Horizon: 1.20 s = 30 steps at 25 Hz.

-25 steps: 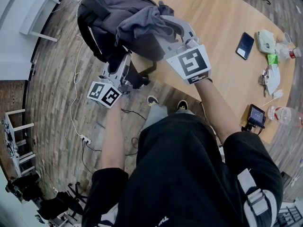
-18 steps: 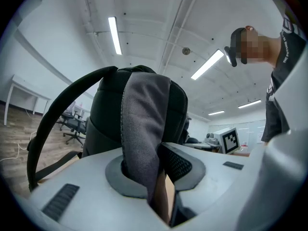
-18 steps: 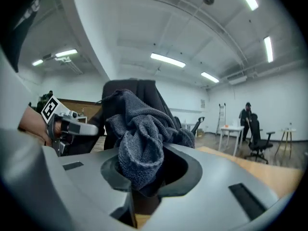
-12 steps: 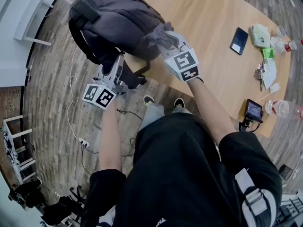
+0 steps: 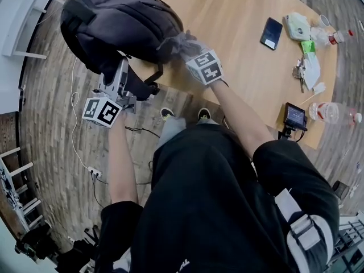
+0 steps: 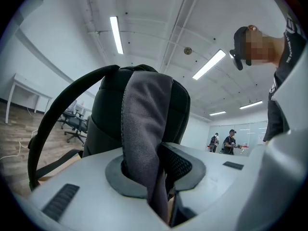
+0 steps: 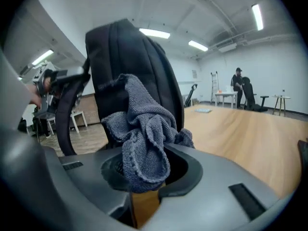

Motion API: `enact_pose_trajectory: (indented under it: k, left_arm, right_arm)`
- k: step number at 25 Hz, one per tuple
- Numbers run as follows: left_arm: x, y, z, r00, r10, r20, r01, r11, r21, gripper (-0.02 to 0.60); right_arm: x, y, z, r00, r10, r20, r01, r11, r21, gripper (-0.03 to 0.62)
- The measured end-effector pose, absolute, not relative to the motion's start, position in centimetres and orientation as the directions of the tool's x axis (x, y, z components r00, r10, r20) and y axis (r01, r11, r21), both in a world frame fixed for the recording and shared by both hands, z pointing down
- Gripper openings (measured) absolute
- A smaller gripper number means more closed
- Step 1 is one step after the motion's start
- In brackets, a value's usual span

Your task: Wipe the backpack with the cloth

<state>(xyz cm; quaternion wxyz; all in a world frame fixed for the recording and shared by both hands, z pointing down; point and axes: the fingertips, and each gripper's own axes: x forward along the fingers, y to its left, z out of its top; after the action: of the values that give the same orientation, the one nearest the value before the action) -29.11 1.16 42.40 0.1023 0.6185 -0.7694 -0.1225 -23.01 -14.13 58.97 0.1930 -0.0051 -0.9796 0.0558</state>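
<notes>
- Left arm: forearm stretched forward, wrist straight; left gripper [image 5: 121, 68] held level under the backpack [image 5: 119, 24]; its jaws are nearly together, pinching a grey strap [image 6: 144, 129] of the backpack that runs down between them.
- Right arm: elbow bent, forearm reaching forward and across to the bag's side; right gripper [image 5: 185, 48] tipped slightly downward; its jaws are clamped on the bunched grey cloth [image 7: 139, 138], which bulges out above the pads.
- Cloth against backpack: in the head view the bunch sits at the bag's lower side nearest the person, touching it as far as can be told.
- Backpack: dark grey, upright, at the left edge of the table [image 5: 239, 16], part of it past that edge over the floor [image 5: 51, 124]; a black shoulder strap [image 6: 53, 109] loops out on one side.
- Table: light wood, rounded edge; toward its right edge lie a phone [image 5: 271, 33], a pale pouch [image 5: 297, 26], keys [image 5: 298, 71], a small screen device [image 5: 294, 116] and a clear bottle [image 5: 335, 114].
- Floor: wood planks; a white cable [image 5: 77, 129] runs to a power strip [image 5: 94, 172]; the person's shoes [image 5: 166, 114] stand by the table's near edge.
- Room: white ceiling with strip lights [image 6: 115, 34]; office chairs [image 6: 74, 124]; two people [image 6: 230, 141] stand far off.
</notes>
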Motion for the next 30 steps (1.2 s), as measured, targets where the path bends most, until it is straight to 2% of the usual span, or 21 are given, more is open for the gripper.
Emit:
enact_pose_trajectory:
  k: [2,4,14,17,23,25,30]
  left_arm:
    - [-29.1,1.2,42.5,-0.218,-0.976,0.006,-0.924,0.208,0.320,0.087]
    - [-28.9,1.2,42.6,-0.221,-0.975,0.011,-0.922,0.213,0.322,0.087]
    - [-29.2,0.7,42.8,-0.220,-0.976,-0.003,-0.919,0.206,0.337,0.087]
    - [-29.2,0.7,42.9,-0.213,-0.977,-0.004,-0.917,0.199,0.345,0.087]
    - [-29.4,0.7,42.8,-0.210,-0.978,-0.009,-0.919,0.194,0.345,0.087]
    - [-29.2,0.6,42.8,-0.209,-0.978,-0.006,-0.921,0.195,0.336,0.087]
    - [-28.9,0.8,42.8,-0.206,-0.979,0.008,-0.926,0.197,0.323,0.087]
  right_arm:
    - [-22.5,-13.4,63.1,-0.840,0.080,0.537,0.045,0.996,-0.077,0.100]
    - [-22.5,-12.5,64.9,-0.784,0.098,0.613,0.104,0.994,-0.025,0.100]
    - [-23.0,-8.5,62.6,-0.795,0.100,0.599,0.219,0.967,0.129,0.100]
    - [-23.2,-7.5,59.0,-0.856,0.113,0.504,0.213,0.966,0.144,0.098]
    - [-24.0,-5.2,44.9,-0.973,0.132,0.190,0.174,0.959,0.224,0.098]
    - [-24.0,-4.8,39.7,-0.988,0.133,0.079,0.149,0.958,0.246,0.098]
    - [-23.4,-4.4,31.1,-0.987,0.125,-0.099,0.093,0.956,0.279,0.098]
